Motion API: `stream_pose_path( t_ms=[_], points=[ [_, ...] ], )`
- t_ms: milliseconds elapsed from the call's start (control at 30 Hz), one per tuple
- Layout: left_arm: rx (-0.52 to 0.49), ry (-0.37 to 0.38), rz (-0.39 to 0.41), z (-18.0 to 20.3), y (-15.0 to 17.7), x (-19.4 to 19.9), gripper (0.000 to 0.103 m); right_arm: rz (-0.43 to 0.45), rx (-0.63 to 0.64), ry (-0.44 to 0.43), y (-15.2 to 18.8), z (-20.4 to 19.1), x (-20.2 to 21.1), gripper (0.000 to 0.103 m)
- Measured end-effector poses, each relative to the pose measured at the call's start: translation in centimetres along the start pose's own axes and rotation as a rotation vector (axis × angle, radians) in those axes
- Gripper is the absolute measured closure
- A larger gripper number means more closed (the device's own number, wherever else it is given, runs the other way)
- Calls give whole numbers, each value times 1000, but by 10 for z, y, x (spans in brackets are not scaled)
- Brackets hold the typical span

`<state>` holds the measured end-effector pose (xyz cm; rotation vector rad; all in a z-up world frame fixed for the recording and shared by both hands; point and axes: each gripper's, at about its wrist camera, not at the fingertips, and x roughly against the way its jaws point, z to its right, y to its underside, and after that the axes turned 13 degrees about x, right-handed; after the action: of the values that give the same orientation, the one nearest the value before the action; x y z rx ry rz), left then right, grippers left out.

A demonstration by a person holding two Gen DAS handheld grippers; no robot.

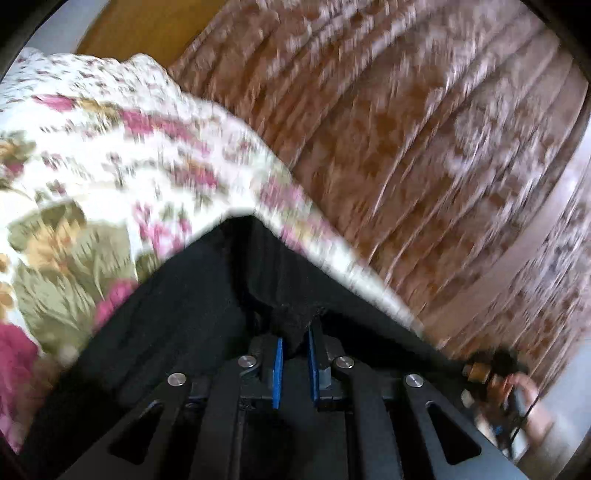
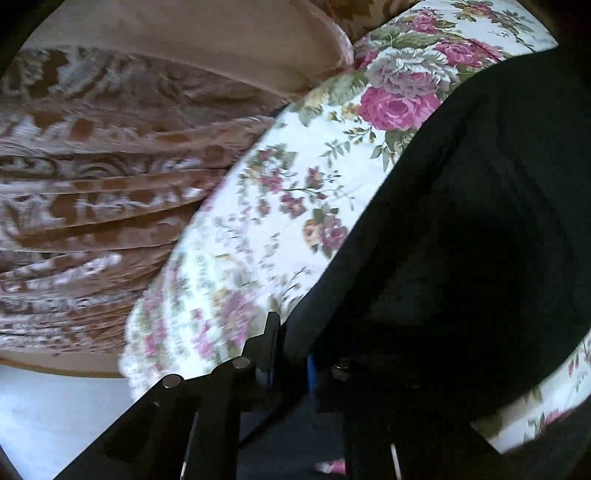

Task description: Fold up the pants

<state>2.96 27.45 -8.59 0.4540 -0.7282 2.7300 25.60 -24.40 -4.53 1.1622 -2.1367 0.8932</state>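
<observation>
the left tool (image 1: 295,343) has its two blue-padded fingers (image 1: 277,369) drawn narrow, pinching a bunched fold of the black pants (image 1: 207,295) between them. from that pinch the dark cloth spreads away from the tool, rising to a blunt corner near the middle of the left wrist view, with one edge falling to the left and the other to the right. the pants lie on a bed covered by a white floral bedspread (image 1: 110,166) printed with pink roses and green leaves; this view is heavily blurred by motion. beyond the edge of the bed hang brown patterned curtains (image 1: 406,129) in long pleats, and a patch of orange-brown wall (image 1: 140,33) shows at the top left. at the lower right of the same view a person's hand (image 1: 517,395) holds a second device, too blurred to describe. in the right wrist view, the right tool (image 2: 291,362) is mostly buried under black cloth; one black finger (image 2: 271,332) and a sliver of blue pad show, with the pants (image 2: 480,221) draped over the gap, so i cannot tell how its jaws stand. here the pants run as a broad dark band from the tool at the bottom up toward the top right corner, their long axis on that diagonal, lying across the bedspread (image 2: 295,184). to the left are the curtains (image 2: 92,184) and a pale floor (image 2: 55,413) at the bottom left.
</observation>
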Motion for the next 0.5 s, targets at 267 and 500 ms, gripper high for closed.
stream_pose_path(
  t_ms=[267, 500],
  points=[
    [42, 106, 71, 19, -27, 36, 92, 46, 53, -214, 41, -9, 69, 91],
    [281, 131, 162, -23, -47, 75, 98, 72, 99, -384, 109, 4, 106, 91]
  ],
)
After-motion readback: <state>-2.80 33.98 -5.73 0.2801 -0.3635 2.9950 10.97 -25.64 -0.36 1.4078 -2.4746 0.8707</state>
